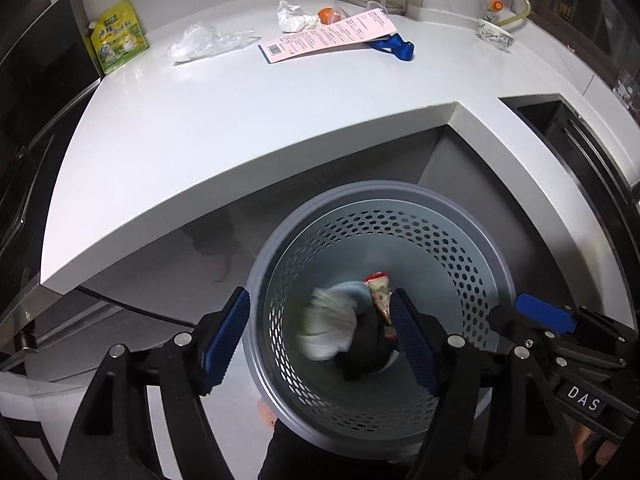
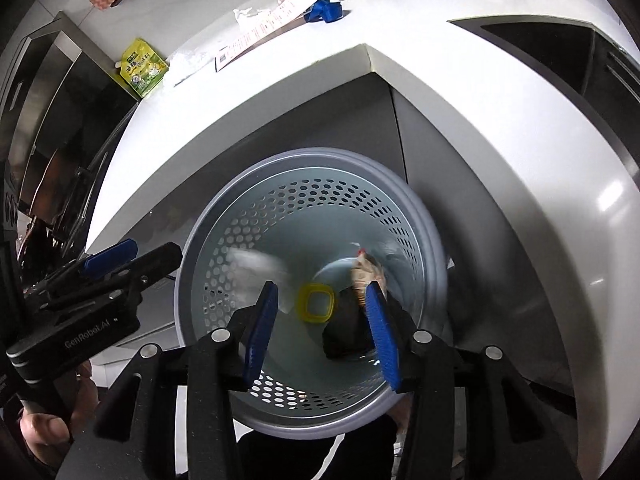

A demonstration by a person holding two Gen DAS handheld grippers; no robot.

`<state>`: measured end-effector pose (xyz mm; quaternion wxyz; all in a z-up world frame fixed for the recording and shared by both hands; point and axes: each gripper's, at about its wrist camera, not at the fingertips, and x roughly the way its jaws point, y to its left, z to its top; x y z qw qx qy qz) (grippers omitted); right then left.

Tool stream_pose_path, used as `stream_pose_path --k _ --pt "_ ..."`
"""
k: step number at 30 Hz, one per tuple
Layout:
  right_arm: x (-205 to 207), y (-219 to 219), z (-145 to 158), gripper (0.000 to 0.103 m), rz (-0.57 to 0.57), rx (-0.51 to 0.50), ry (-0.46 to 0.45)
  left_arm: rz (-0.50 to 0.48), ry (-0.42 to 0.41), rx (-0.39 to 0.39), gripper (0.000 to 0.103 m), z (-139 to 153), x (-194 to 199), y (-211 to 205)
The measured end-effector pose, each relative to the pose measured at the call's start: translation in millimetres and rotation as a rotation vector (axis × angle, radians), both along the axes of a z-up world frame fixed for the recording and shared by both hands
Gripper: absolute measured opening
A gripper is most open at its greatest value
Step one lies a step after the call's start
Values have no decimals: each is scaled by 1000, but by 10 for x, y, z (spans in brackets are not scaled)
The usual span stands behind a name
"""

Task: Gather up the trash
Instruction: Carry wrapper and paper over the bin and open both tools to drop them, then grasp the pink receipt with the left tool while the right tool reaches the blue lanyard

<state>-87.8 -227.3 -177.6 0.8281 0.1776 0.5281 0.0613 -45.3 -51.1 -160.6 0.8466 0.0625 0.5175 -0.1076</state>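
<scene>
Both tools hang over the grey perforated bin (image 1: 472, 256) that stands on the floor against the white worktop (image 1: 240, 128). On my left tool (image 1: 320, 342) the blue pads are spread wide apart with nothing between them. I see a white crumpled wad (image 1: 330, 326) below it, blurred, over the bin's mouth. My right tool (image 2: 322, 334) is also parted and empty; its tip shows at the right edge of the left wrist view, just beside the bin's rim.

Down in the bin I make out a dark lump (image 2: 348, 338), a patterned wrapper with a red edge (image 1: 380, 294) and a yellow square ring (image 2: 317, 303) on the bottom.

Farther off, on the worktop, more trash lies in a loose row: a clear plastic bag (image 1: 204, 42), a pink printed slip (image 1: 328, 36) with a blue strap (image 1: 394, 48) touching its far end, a white crumpled tissue (image 1: 294, 16) and something orange (image 1: 328, 15) just behind the slip. At the left end a green and yellow pouch (image 1: 118, 36) leans upright. Near the right corner sits a small patterned wrapper (image 1: 496, 34). I can see a dark sink opening (image 1: 548, 120) cut into the worktop on the right.
</scene>
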Motion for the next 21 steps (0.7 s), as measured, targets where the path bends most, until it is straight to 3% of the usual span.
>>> stream_pose_path --k 9,21 --pt "-40 -62 100 44 6 -4 -14 24 2 -12 71 141 -53 -10" --pt "-33 -190 510 44 5 33 -99 31 -78 -23 78 660 -116 -88"
